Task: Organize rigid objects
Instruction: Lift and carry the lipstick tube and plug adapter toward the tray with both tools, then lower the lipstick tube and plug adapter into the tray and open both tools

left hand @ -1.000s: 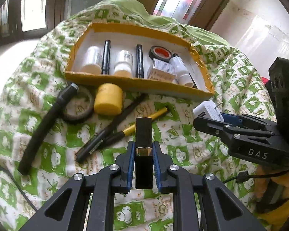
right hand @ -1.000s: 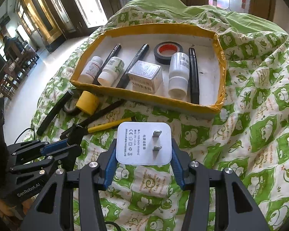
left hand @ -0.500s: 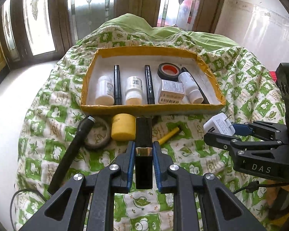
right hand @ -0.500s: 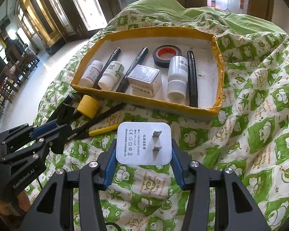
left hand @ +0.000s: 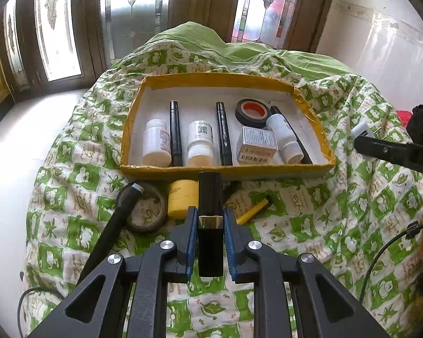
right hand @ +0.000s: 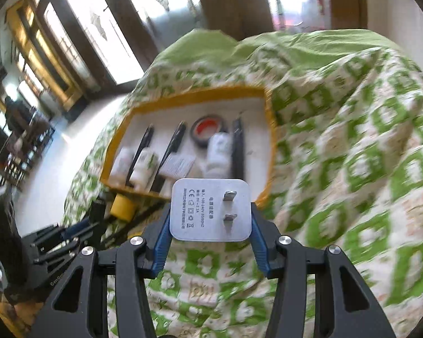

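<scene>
My left gripper [left hand: 210,219] is shut on a black lipstick tube with a gold band [left hand: 210,202], held upright above the green patterned quilt, just short of the yellow-rimmed box [left hand: 304,100]. My right gripper [right hand: 210,211] is shut on a white plug adapter [right hand: 210,209], prongs facing the camera, lifted above the quilt near the box [right hand: 269,140]. The box holds two black pens [left hand: 175,132], white bottles [left hand: 154,140], a small carton [left hand: 258,145] and a black tape roll [left hand: 252,111]. The right wrist view is blurred. At the left wrist view's right edge the adapter [left hand: 362,131] shows again.
In front of the box lie a yellow cylinder [left hand: 182,198], a tape ring [left hand: 148,211], a long black tube [left hand: 112,225] and a yellow pen [left hand: 253,209]. A black cable [left hand: 386,249] hangs at the right. Windows and a white floor lie beyond the quilt.
Both grippers have risen and pulled back with their objects, so the box looks smaller and farther. The right gripper has rolled and swung right, blurring its view. Both grips hold unchanged.
</scene>
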Demonstrator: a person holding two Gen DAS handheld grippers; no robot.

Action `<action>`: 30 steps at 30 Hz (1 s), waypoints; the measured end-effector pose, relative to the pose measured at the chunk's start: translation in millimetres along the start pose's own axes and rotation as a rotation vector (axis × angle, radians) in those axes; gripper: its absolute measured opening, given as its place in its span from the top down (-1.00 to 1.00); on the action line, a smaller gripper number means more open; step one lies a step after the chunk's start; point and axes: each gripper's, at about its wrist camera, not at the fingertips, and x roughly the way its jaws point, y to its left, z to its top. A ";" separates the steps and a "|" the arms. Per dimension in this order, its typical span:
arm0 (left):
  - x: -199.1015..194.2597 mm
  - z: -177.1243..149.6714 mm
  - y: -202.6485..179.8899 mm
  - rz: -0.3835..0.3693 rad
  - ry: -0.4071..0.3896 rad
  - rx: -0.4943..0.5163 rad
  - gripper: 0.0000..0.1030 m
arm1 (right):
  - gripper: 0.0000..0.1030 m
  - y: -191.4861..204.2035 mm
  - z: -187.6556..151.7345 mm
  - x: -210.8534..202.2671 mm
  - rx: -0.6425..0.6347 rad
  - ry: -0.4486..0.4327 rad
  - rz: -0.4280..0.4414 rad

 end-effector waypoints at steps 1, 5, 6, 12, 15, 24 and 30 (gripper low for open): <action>0.2 1.6 0.5 -0.002 -0.002 0.000 0.66 | 0.05 -3.8 2.7 -1.8 0.011 -0.006 -0.002; 1.5 13.4 2.0 -0.003 -0.012 0.001 0.66 | 0.05 -12.2 14.0 -1.4 0.025 -0.012 -0.007; 1.4 16.2 2.9 -0.005 -0.015 -0.001 0.66 | 0.05 -12.9 16.4 -0.3 0.024 -0.010 -0.005; 3.3 41.2 12.0 -0.023 -0.031 -0.026 0.66 | 0.05 -15.3 35.4 14.8 0.024 0.026 0.039; 7.5 54.2 16.2 -0.032 -0.034 -0.042 0.66 | 0.05 -14.0 45.6 28.7 0.049 0.057 0.100; 33.7 87.7 22.2 -0.032 -0.014 -0.054 0.66 | 0.05 0.8 70.8 84.2 0.148 0.169 0.269; 52.7 107.7 28.3 -0.030 -0.002 -0.069 0.66 | 0.05 20.0 86.0 120.6 0.165 0.212 0.321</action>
